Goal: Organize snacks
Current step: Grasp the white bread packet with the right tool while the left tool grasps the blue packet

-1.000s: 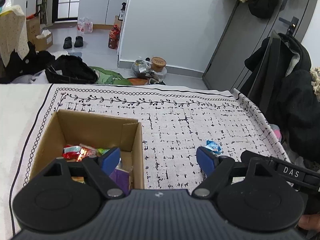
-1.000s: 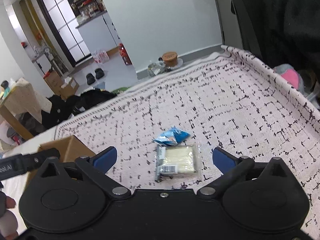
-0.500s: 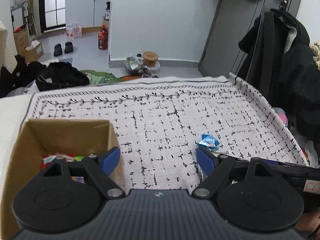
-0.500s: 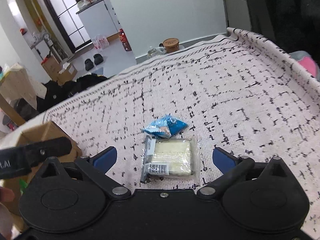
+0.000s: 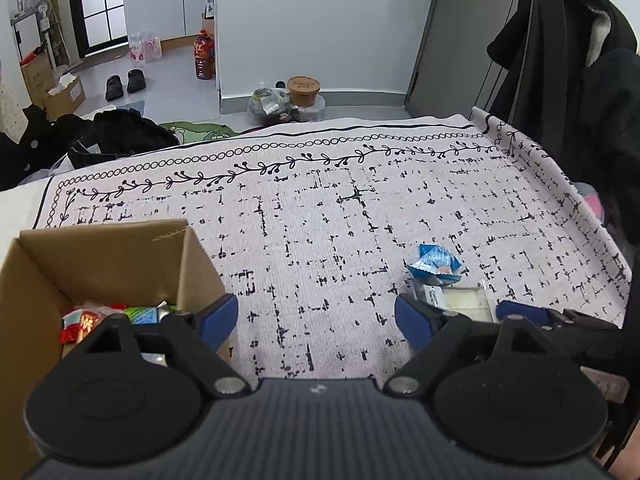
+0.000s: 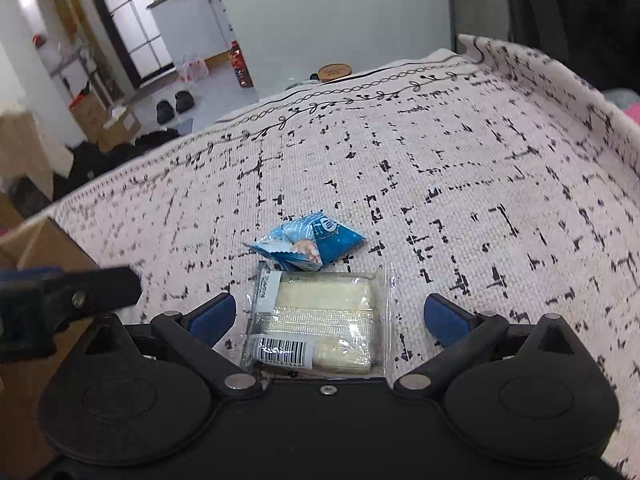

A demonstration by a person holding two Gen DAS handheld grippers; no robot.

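The patterned cloth (image 6: pixel 460 168) spreads ahead of both grippers, and the cardboard box (image 5: pixel 80 264), already holding several snacks, sits by the left gripper (image 5: pixel 316 316), whose jaws stand apart and empty. Between the spread, empty jaws of the right gripper (image 6: pixel 328 316) lies the clear-wrapped wafer pack (image 6: pixel 320 320), the small blue packet (image 6: pixel 308 244) touching its far edge. Closing now could pinch only slippery film, or drag the blue packet along.

Patterned cloth (image 5: pixel 320 216); black slippers (image 5: pixel 125 82); red bottle (image 5: pixel 204 55).
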